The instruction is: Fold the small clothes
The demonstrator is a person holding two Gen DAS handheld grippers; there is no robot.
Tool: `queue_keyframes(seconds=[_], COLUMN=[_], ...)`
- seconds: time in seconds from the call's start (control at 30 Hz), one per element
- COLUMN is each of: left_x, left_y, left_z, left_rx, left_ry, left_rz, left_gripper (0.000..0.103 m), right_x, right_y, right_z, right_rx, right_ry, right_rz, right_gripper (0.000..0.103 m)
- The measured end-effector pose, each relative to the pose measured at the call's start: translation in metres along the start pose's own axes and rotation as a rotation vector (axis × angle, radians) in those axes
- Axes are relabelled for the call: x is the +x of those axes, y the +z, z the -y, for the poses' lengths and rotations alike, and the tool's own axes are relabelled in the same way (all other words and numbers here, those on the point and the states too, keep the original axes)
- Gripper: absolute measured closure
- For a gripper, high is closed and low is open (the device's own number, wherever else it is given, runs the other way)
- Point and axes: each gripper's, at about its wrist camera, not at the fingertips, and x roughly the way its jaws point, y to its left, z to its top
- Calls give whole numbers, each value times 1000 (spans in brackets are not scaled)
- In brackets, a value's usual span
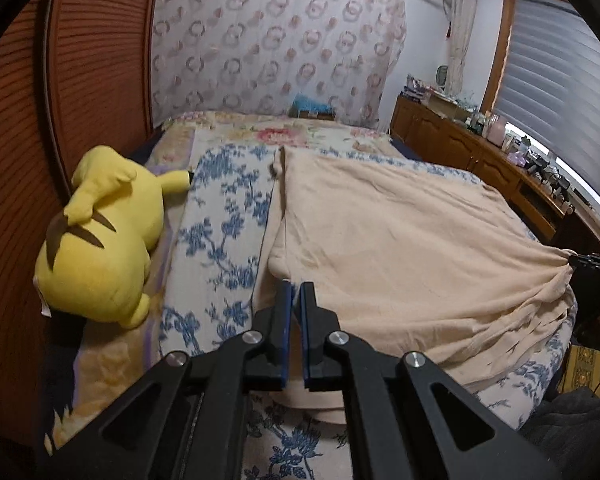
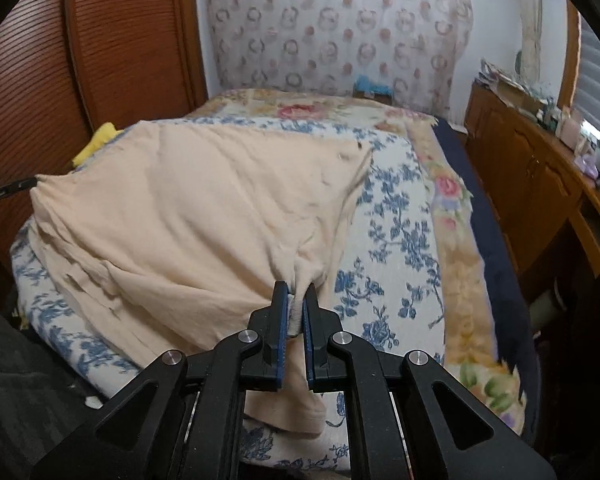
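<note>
Far left, against the slatted brown wooden wardrobe door (image 1: 100,80): yellow plush toy with brown back stripes (image 1: 100,236), lying on the bed.

Bed covered by a white spread with blue flower print (image 1: 224,216). On it, spread out: the peach-beige cotton garment (image 1: 400,232), wrinkled toward its near edge.

Left gripper (image 1: 295,286): blue-padded black tongs nearly together, clamped on the garment's near-left corner.

Right gripper (image 2: 296,286): tongs pinched on a bunched fold of the garment's near-right corner, cloth pulled up into a small ridge there.

Far right: wooden sideboard (image 1: 480,148), cluttered, under a window blind (image 1: 560,80).
</note>
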Motion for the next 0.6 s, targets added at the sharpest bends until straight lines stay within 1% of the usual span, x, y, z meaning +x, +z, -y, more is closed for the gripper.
queue_keyframes(seconds=[0.07,0.1,0.2,0.27,0.37,0.4,0.47,0.5,0.6], left_x=[1,0,-1,0,4,5,8,10,14], left_y=[-3,-4,-2,0,2,4,3,2,-4], left_z=[2,5,12,19,24,24,23,24,27], left_rx=[3,6,22,37,58,54,39,38,42], left_ry=[-1,-6,-17,-23,-22,-21,-34,-41,-37], left_rz=[-5,3,15,14,14,13,8,6,-6], left_gripper=[102,102,102,102,101,100,100,100,100], right_x=[1,1,3,9,24,31,49,58,75], right_y=[2,4,11,17,24,26,27,25,18], right_z=[1,1,3,3,-1,-3,-9,-14,-24], right_rx=[-11,-14,-10,-7,-7,3,21,13,-9], right_ry=[-17,-35,-72,-92,-80,-60,2,16,3], right_rz=[7,17,39,47,57,55,25,7,-25], right_gripper=[87,85,77,70,68,68,68,68,68])
